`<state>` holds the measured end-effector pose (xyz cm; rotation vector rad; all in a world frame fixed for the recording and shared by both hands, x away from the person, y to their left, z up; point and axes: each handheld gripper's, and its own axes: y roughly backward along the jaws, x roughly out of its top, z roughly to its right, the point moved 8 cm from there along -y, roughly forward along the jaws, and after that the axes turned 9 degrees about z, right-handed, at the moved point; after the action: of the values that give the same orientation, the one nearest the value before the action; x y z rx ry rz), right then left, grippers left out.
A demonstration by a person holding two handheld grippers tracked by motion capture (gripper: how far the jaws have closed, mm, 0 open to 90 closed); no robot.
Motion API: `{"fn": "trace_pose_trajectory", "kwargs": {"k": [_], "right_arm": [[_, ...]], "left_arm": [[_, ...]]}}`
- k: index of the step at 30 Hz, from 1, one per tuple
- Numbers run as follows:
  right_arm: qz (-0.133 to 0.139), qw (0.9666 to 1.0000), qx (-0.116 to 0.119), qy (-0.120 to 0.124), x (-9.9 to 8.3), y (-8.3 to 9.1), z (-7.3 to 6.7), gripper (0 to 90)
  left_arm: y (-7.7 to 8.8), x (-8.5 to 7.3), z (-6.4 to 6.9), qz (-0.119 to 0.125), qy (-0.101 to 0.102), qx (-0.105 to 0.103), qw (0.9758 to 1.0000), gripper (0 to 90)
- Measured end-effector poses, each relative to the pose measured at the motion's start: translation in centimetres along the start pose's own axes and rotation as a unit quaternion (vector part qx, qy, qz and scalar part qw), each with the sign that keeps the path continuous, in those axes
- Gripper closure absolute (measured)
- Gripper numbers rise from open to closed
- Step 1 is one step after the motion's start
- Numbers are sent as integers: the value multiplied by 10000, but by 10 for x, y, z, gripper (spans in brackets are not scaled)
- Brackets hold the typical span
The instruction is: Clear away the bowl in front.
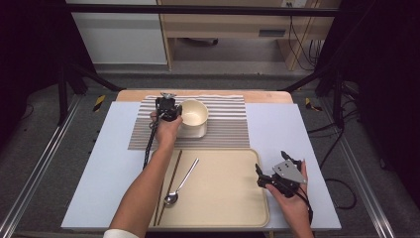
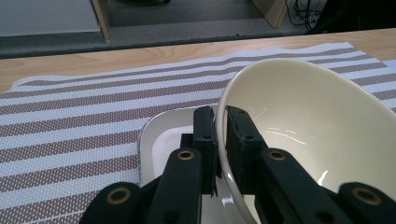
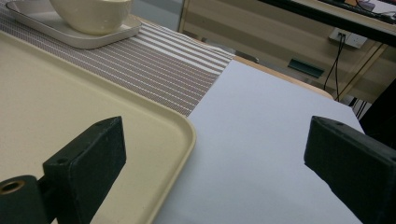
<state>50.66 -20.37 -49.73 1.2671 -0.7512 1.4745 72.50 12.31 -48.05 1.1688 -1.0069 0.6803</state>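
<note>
A cream bowl (image 1: 194, 115) (image 2: 303, 121) (image 3: 91, 14) stands on a small white plate (image 2: 156, 140) (image 3: 70, 36), which lies on the striped placemat (image 1: 225, 126). My left gripper (image 1: 171, 111) (image 2: 221, 123) is shut on the bowl's near left rim, one jaw inside the bowl and one outside. My right gripper (image 1: 270, 161) (image 3: 219, 144) stands open over the right edge of the beige tray (image 1: 233, 198) (image 3: 70, 93), with nothing between its jaws.
On the tray's left part lie a metal spoon (image 1: 182, 182) and a pair of dark chopsticks (image 1: 168, 186). A white sheet (image 1: 282, 134) (image 3: 261, 140) covers the table around tray and placemat. Black frame posts stand at both sides.
</note>
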Motion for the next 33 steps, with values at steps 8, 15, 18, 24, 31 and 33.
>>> {"fn": "trace_pose_trajectory", "kwargs": {"k": [8,15,18,24,31,33], "right_arm": [[5,10000,0,-8,0,0,0,58],[32,10000,-4,-11,1,0,0,58],[48,10000,-5,-21,3,0,-1,58],[102,9999,13,-26,6,1,-2,58],[154,9999,11,-39,9,2,-2,58],[175,9998,4,-41,10,2,-2,58]], "left_arm": [[7,7,6,108,167,-147,9997,824],[23,16,10,202,235,-307,9990,824],[35,20,13,260,211,-374,9987,824],[67,19,24,276,148,-598,9977,824],[105,4,41,245,62,-854,9960,824],[115,-3,46,198,68,-960,9952,824]]}}
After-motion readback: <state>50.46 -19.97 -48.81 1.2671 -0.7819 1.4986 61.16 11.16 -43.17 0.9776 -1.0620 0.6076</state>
